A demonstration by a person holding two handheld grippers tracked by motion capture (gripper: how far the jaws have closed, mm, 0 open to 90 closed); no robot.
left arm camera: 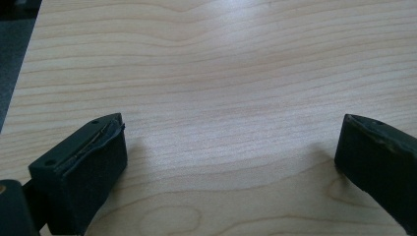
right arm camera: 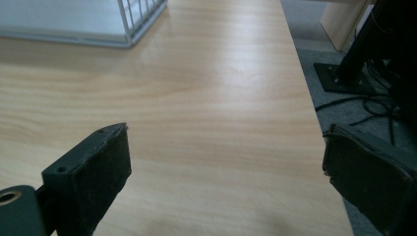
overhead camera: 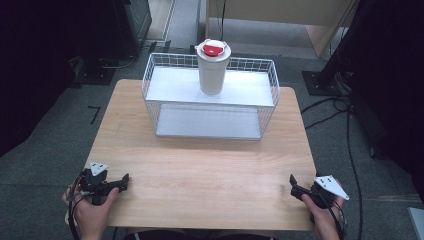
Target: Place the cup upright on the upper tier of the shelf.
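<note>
Both grippers — left gripper (overhead camera: pixel 125 181), right gripper (overhead camera: pixel 293 181) — wide open, empty, at near table edge. White tumbler (overhead camera: pixel 212 67) upright on wire rack (overhead camera: pixel 210 102), well apart — approach level, grip mid-body below red lid (overhead camera: pixel 213 49).

I take this for a lab or test room, not a home. My small wooden table (overhead camera: pixel 200 165) stands alone on grey carpet (overhead camera: pixel 50 135), black cables (overhead camera: pixel 345 120) trail over the floor at the right of the frame, and dark equipment stands (overhead camera: pixel 320 80) crowd the upper corners.
</note>
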